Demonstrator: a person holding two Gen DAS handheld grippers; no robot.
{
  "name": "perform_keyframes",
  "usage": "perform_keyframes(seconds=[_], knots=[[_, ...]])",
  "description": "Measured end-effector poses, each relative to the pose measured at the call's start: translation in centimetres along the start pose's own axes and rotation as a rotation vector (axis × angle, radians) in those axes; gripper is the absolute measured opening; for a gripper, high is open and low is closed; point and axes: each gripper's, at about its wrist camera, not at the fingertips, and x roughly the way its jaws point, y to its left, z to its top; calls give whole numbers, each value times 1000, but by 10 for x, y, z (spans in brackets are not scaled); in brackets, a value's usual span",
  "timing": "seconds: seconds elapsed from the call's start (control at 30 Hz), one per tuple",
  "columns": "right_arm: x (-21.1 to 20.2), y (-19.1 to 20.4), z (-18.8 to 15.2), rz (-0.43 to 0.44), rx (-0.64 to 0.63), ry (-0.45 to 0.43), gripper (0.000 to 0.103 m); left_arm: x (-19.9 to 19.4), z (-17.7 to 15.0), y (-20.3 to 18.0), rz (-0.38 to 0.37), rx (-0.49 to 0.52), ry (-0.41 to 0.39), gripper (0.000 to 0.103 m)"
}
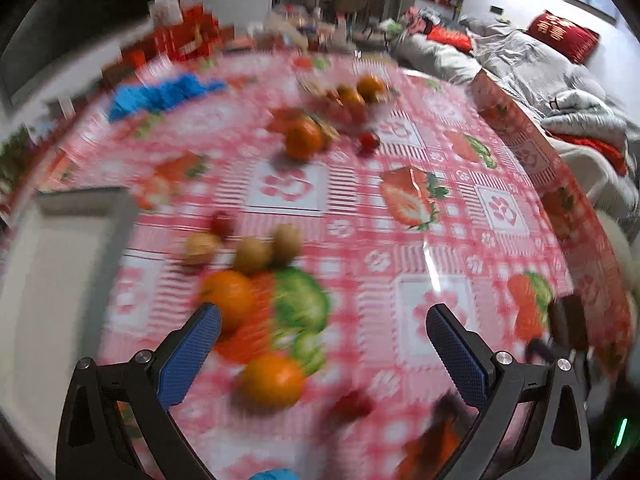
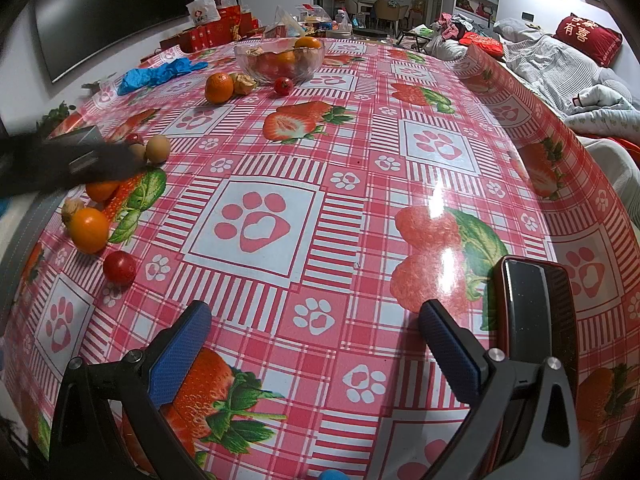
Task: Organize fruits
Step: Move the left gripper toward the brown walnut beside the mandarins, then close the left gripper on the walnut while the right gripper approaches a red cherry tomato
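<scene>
Hovering with jaws spread and empty, left gripper point(image 1: 322, 326) nears round orange mandarin point(image 1: 271, 380), lower centre. Firm, smooth, apt to roll: pinch across middle. Right gripper point(image 2: 314, 322) likewise released.

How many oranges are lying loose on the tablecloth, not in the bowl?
3: one orange beside the glass bowl, one near the left edge, and one partly hidden under the left gripper. More may be hidden.

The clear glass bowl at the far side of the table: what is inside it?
The clear glass bowl holds two oranges, small red fruits low down and pale brown pieces at the left. The lowest layer is hidden behind the others.
</scene>
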Motion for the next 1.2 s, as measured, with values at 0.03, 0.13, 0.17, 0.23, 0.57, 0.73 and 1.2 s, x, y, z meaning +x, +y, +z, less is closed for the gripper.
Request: perform_keyframes(seconds=[0.03, 0.13, 0.17, 0.23, 0.57, 0.73, 1.2], knots=[[0, 0, 0, 0, 0, 0, 103, -11, -8, 5, 28, 22, -28, 103], [0, 0, 0, 0, 0, 0, 103, -23, -30, 23, 55, 26, -43, 103], [0, 0, 0, 0, 0, 0, 103, -24, -39, 30, 56, 14, -28, 103], [0, 0, 0, 0, 0, 0, 103, -17, -53, 46, 57, -12, 8, 103], [0, 0, 1, 0, 0, 0, 103, 11, -73, 52, 97, -60, 86, 103], [0, 0, 1, 0, 0, 0, 103, 8, -81, 50, 110, -69, 46, 103], [1, 0, 1, 0, 0, 0, 103, 15, -31, 67, 169, 55, 89, 103]])
